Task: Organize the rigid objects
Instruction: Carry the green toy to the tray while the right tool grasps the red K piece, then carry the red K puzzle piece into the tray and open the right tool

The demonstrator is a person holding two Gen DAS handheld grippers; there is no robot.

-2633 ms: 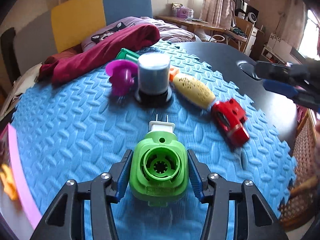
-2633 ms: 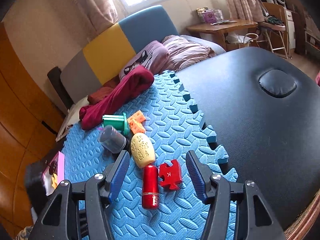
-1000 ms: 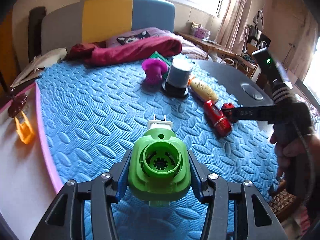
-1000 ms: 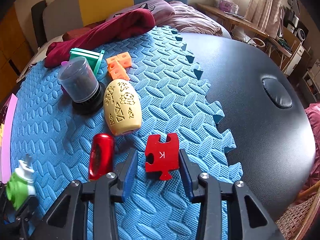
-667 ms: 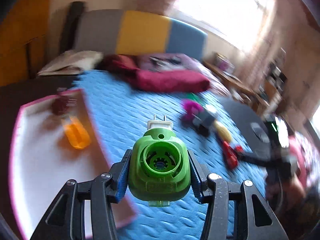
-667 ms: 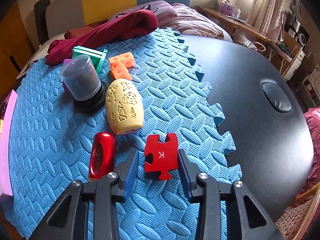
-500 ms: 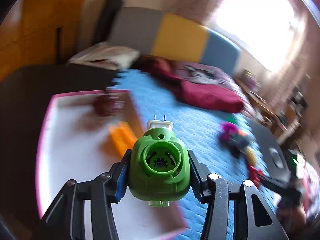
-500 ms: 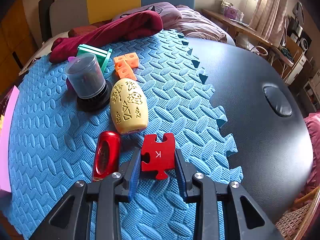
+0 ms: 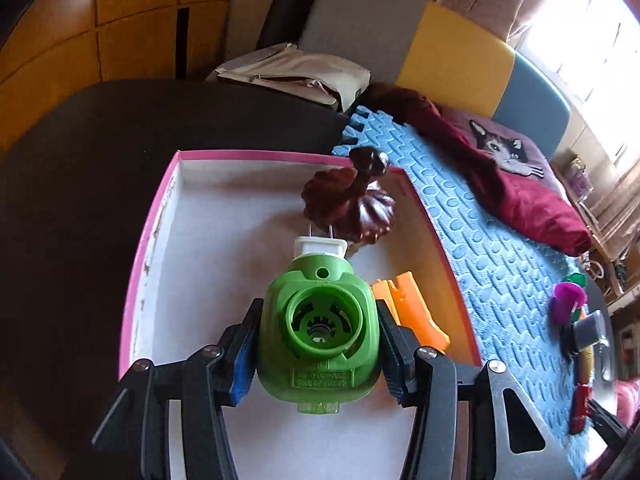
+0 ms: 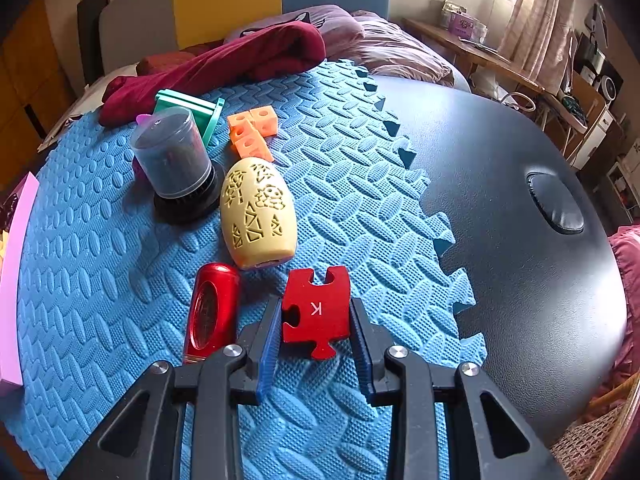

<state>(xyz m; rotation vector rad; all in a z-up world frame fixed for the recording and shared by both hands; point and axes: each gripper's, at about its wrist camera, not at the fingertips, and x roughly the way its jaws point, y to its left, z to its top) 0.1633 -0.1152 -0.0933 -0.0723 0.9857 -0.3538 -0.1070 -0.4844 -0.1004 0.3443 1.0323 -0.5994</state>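
Observation:
My left gripper (image 9: 318, 320) is shut on a green plug-in device (image 9: 318, 344) whose white pronged end points away from me. It hangs over a white box with a pink rim (image 9: 224, 240). In that box lie a dark brown shell-shaped piece (image 9: 348, 204) and an orange piece (image 9: 416, 312). In the right wrist view my right gripper (image 10: 316, 312) is down on the blue foam mat (image 10: 100, 280). Its blue pads press both sides of a red puzzle piece (image 10: 316, 308) marked K. A red cylinder (image 10: 212, 312) lies just left of it.
Behind the puzzle piece lie a yellow patterned egg (image 10: 258, 212), a clear cup on a black base (image 10: 172, 156), orange cubes (image 10: 250, 132) and a teal piece (image 10: 192, 108). A maroon cloth (image 10: 224, 60) lies at the mat's far edge. The black table (image 10: 520, 260) stretches to the right.
My left gripper swung left from over the mat to over the pink-rimmed box, still holding the green device. The right jaws narrowed onto the red puzzle piece.

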